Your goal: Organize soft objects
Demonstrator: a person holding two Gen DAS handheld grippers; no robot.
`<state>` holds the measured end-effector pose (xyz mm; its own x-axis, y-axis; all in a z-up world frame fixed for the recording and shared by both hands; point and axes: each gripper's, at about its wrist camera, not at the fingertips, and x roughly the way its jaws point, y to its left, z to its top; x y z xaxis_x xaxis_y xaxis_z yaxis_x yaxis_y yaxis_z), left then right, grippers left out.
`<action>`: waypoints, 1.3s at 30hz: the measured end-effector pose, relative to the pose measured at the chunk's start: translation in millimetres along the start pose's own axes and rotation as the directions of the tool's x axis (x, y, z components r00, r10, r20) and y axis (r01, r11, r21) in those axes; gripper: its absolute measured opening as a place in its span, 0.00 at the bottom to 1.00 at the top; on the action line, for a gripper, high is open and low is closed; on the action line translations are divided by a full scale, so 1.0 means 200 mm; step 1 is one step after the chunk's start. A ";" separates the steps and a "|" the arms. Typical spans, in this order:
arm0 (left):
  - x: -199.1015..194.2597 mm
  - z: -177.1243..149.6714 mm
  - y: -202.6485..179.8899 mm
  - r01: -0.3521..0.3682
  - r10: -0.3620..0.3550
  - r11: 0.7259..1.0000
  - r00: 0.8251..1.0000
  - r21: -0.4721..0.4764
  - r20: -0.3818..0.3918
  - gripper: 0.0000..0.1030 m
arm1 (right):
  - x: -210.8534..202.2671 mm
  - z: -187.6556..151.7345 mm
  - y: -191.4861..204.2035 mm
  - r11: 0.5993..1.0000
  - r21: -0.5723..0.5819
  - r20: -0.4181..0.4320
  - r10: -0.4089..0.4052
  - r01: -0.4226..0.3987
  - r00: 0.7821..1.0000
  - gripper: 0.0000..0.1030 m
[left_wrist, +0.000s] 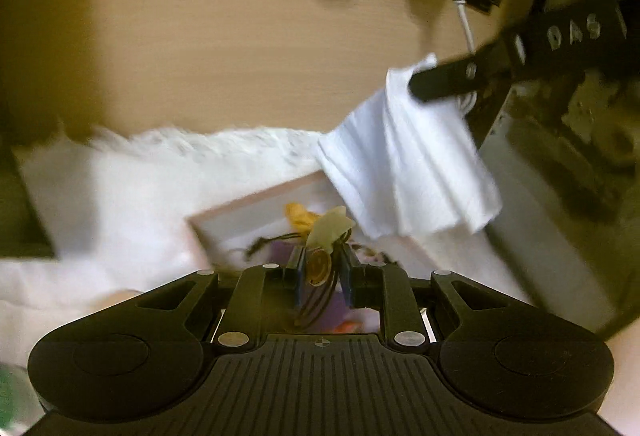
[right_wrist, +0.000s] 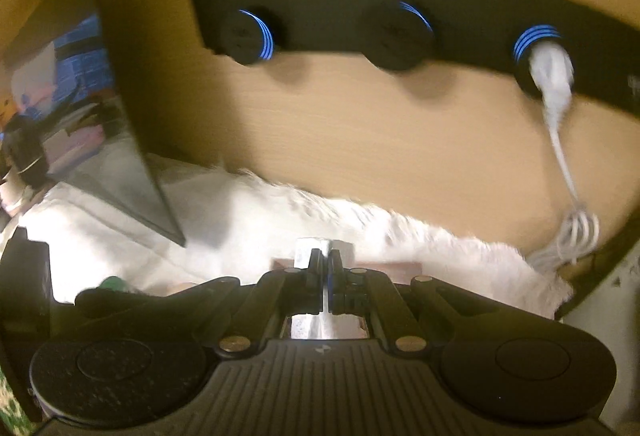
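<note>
In the left wrist view my left gripper (left_wrist: 322,259) is shut on a small hanging ornament (left_wrist: 320,260) with a round gold disc, a pale leaf-shaped piece and dark cords, held above an open pale box (left_wrist: 224,220). My right gripper (left_wrist: 420,85) enters from the upper right, shut on a folded white cloth (left_wrist: 408,163) that hangs over the box's right side. In the right wrist view the right gripper (right_wrist: 325,266) is shut on the white cloth (right_wrist: 320,246), seen edge-on between the fingers.
A fluffy white rug (left_wrist: 120,195) covers the surface under the box. A wooden wall carries a black socket strip (right_wrist: 400,19) with a white plug and coiled cable (right_wrist: 560,163). A dark screen (right_wrist: 80,95) leans at left. A dark box (left_wrist: 560,139) stands at right.
</note>
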<state>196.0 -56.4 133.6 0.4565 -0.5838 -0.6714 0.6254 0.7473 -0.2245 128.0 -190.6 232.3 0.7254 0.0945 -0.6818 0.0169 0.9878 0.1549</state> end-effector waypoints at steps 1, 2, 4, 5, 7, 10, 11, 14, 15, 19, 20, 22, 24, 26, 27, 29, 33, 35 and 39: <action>0.05 -0.01 0.00 0.002 -0.002 1.000 1.000 -0.027 -0.007 0.21 | 0.04 -0.02 -0.03 1.000 0.021 -0.015 0.005 -0.005 1.000 0.02; 0.11 -0.02 0.00 -0.003 0.002 0.998 1.000 -0.058 -0.025 0.21 | 0.09 -0.04 -0.06 0.999 0.044 -0.034 0.012 -0.011 0.999 0.02; 0.20 -0.06 -0.01 0.003 -0.007 0.998 0.999 -0.068 -0.053 0.21 | 0.21 -0.09 -0.11 0.996 0.087 -0.073 0.027 -0.020 0.997 0.02; 0.24 -0.08 -0.01 -0.008 0.005 0.998 0.998 -0.058 -0.066 0.22 | 0.27 -0.11 -0.14 0.994 0.109 -0.092 0.034 -0.024 0.995 0.02; 0.32 -0.10 -0.02 -0.085 0.081 0.996 0.991 -0.031 -0.107 0.22 | 0.40 -0.15 -0.19 0.987 0.157 -0.125 0.054 -0.034 0.991 0.02; 0.41 -0.14 0.00 -0.161 0.161 0.987 0.976 0.011 -0.147 0.22 | 0.59 -0.19 -0.27 0.978 0.204 -0.175 0.069 -0.033 0.982 0.02; 0.44 -0.15 0.00 -0.171 0.172 0.985 0.972 0.020 -0.163 0.23 | 0.65 -0.21 -0.29 0.976 0.215 -0.193 0.074 -0.032 0.978 0.02; 0.49 -0.16 0.00 -0.160 0.166 0.986 0.966 0.047 -0.200 0.26 | 0.82 -0.27 -0.36 0.971 0.237 -0.256 0.074 -0.012 0.964 0.02; 0.50 -0.17 -0.01 -0.165 0.175 0.984 0.966 0.066 -0.191 0.28 | 0.86 -0.29 -0.37 0.970 0.241 -0.274 0.072 -0.004 0.959 0.02; 0.53 -0.16 -0.02 -0.154 0.171 0.983 0.965 0.098 -0.198 0.31 | 0.95 -0.33 -0.40 0.969 0.245 -0.309 0.056 0.022 0.949 0.03; 0.53 -0.15 -0.02 -0.151 0.169 0.983 0.966 0.102 -0.198 0.31 | 0.96 -0.33 -0.41 0.969 0.246 -0.310 0.054 0.025 0.949 0.03; 0.53 -0.14 -0.02 -0.149 0.171 0.981 0.966 0.122 -0.192 0.33 | 0.96 -0.33 -0.41 0.970 0.238 -0.317 0.029 0.050 0.948 0.03; 0.52 -0.15 -0.03 -0.162 0.188 0.976 0.966 0.147 -0.179 0.33 | 0.95 -0.33 -0.38 0.975 0.200 -0.323 -0.027 0.096 0.946 0.03; 0.47 -0.17 -0.04 -0.181 0.205 0.971 0.967 0.154 -0.150 0.33 | 0.93 -0.34 -0.35 0.976 0.169 -0.324 -0.079 0.140 0.943 0.03; 0.44 -0.18 -0.04 -0.190 0.210 0.971 0.969 0.148 -0.132 0.33 | 0.91 -0.34 -0.34 0.975 0.164 -0.319 -0.090 0.148 0.943 0.06; 0.38 -0.20 -0.03 -0.175 0.189 0.977 0.976 0.122 -0.110 0.32 | 0.85 -0.34 -0.31 0.976 0.169 -0.294 -0.083 0.137 0.952 0.07; 0.37 -0.23 -0.04 -0.123 0.145 0.982 0.978 0.140 -0.153 0.32 | 0.74 -0.31 -0.29 0.969 0.216 -0.267 -0.062 0.123 0.962 0.16; 0.42 -0.24 -0.04 -0.111 0.140 0.981 0.972 0.156 -0.188 0.32 | 0.67 -0.29 -0.27 0.967 0.218 -0.234 -0.079 0.132 0.969 0.24; 0.49 -0.25 -0.09 -0.117 0.161 0.971 0.964 0.207 -0.209 0.35 | 0.52 -0.28 -0.24 0.966 0.179 -0.180 -0.156 0.189 0.971 0.34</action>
<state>197.3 -110.3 36.6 0.4087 -0.3760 -0.8316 0.6851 0.7284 0.0073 165.0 -222.2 114.1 0.5780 -0.0403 -0.8151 0.2761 0.9496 0.1488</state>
